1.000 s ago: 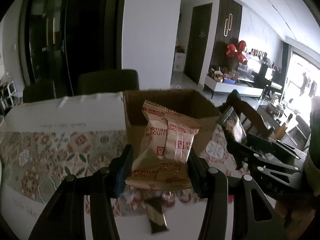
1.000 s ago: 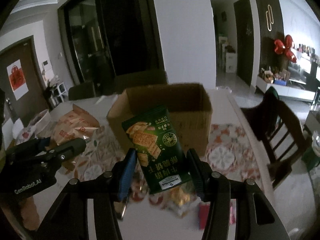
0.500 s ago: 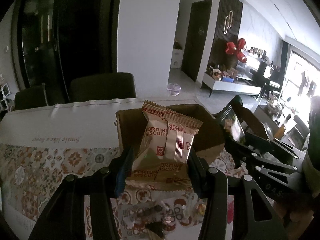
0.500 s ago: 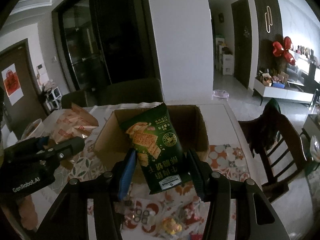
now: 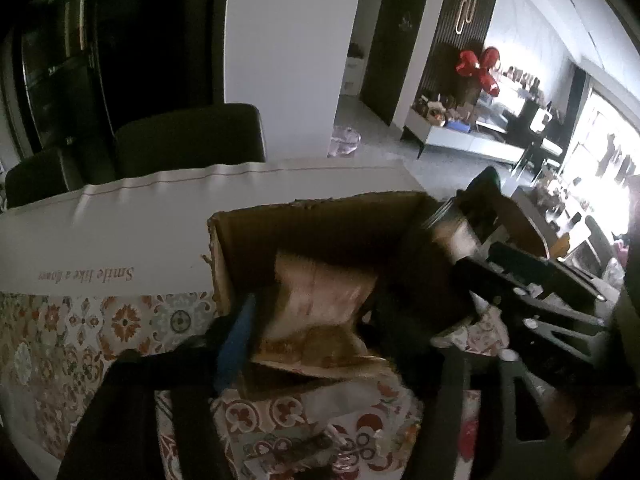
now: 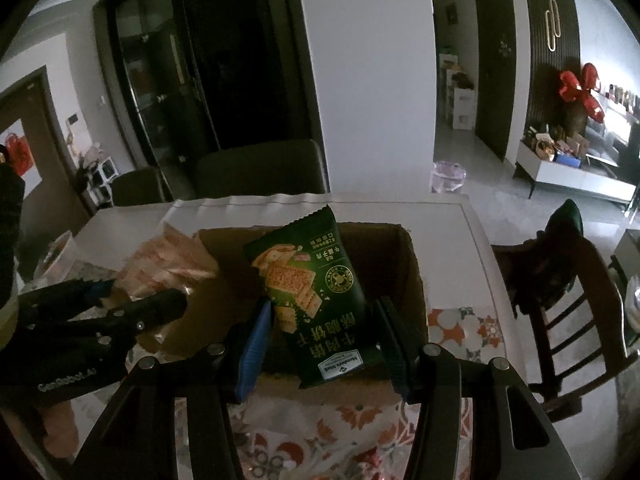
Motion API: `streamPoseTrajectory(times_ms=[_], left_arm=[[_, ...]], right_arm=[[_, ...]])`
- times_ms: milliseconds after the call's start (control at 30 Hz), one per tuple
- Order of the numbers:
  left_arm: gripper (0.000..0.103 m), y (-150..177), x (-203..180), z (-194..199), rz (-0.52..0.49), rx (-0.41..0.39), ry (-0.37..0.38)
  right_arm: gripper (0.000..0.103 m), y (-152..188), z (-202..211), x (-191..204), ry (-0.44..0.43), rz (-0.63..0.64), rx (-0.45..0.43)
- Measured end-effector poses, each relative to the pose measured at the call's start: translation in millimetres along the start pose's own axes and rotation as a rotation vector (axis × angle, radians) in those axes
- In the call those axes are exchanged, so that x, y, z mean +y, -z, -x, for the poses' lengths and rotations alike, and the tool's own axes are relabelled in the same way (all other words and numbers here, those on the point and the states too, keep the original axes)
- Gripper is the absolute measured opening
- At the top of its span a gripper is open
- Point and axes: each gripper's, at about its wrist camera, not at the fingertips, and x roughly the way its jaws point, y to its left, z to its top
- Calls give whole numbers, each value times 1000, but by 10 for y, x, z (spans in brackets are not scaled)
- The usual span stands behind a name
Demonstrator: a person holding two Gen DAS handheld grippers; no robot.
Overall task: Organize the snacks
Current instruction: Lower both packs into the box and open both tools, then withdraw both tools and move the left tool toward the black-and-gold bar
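Snacks are going into the cardboard box [image 6: 412, 280] on the patterned tablecloth [image 5: 80, 332], both hands hovering over its open top. The left gripper [image 5: 308, 332] has its jaws opening, and the tan biscuit packet [image 5: 320, 304], blurred, looks to be slipping free between them into the box. The right gripper [image 6: 324, 344] clamps the green cracker packet [image 6: 316, 300] above the far side. I'd say let the tan one settle, then release the green one low so it lands flat beside it.
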Motion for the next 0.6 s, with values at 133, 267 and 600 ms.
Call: streamPoseTrajectory(times_ms=[133,267,600], left_arm=[[72,31,-2,17,0,-6,-22],[76,123,-16,149,-13,-24,-42],[79,431,-58,618,-31,-78,-91]], right_arm=[[63,-36,-45,-50,17,-7,-3],[65,7,6,-79,47,-31,-3],[65,256,379,-13,84,-32,-29]])
